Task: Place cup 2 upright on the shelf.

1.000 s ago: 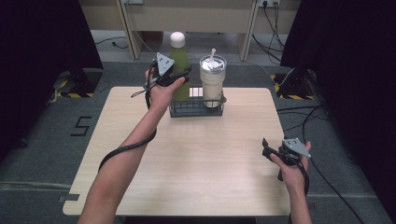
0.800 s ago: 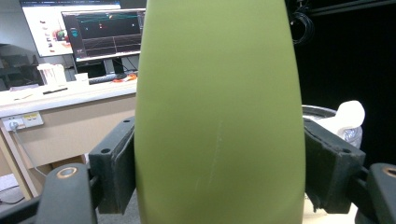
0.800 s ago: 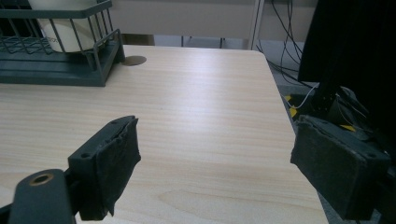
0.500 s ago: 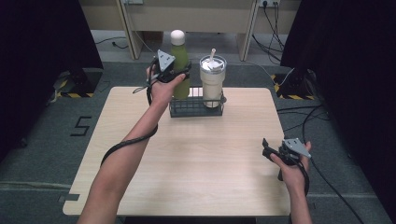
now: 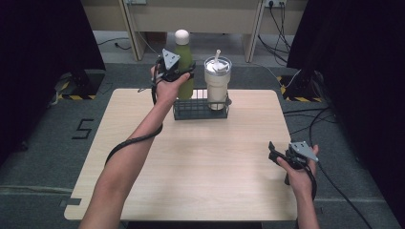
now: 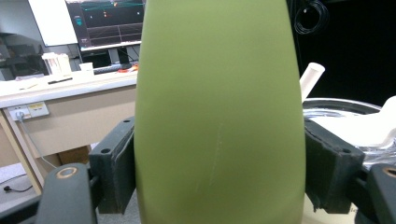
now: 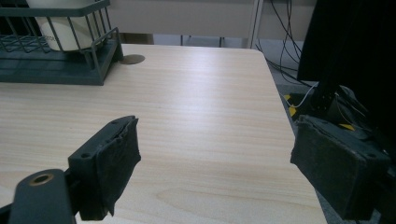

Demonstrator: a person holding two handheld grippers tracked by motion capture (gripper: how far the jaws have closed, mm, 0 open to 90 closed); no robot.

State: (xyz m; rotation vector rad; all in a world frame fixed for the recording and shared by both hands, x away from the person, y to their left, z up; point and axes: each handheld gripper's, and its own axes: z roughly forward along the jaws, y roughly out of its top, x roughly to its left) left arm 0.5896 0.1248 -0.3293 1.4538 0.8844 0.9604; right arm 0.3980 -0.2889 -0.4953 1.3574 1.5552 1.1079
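Left gripper (image 5: 177, 75) stays clamped on the green bottle (image 5: 184, 67), upper centre, which seems barely risen from the basket (image 5: 199, 109); right gripper (image 5: 282, 157) gapes empty

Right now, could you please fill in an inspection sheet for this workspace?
Surface: light wooden table, bare in front.
Job's things: green bottle upright at the wire basket; lidded tumbler with straw stands in the basket.
Clutter: nothing seen.
Grippers: left gripper clamped on the bottle's sides; right gripper open over the table's near right corner, holding nothing.
Cables: black cable along the left forearm; more on the floor at right.
Surroundings: dark curtains, desk behind.
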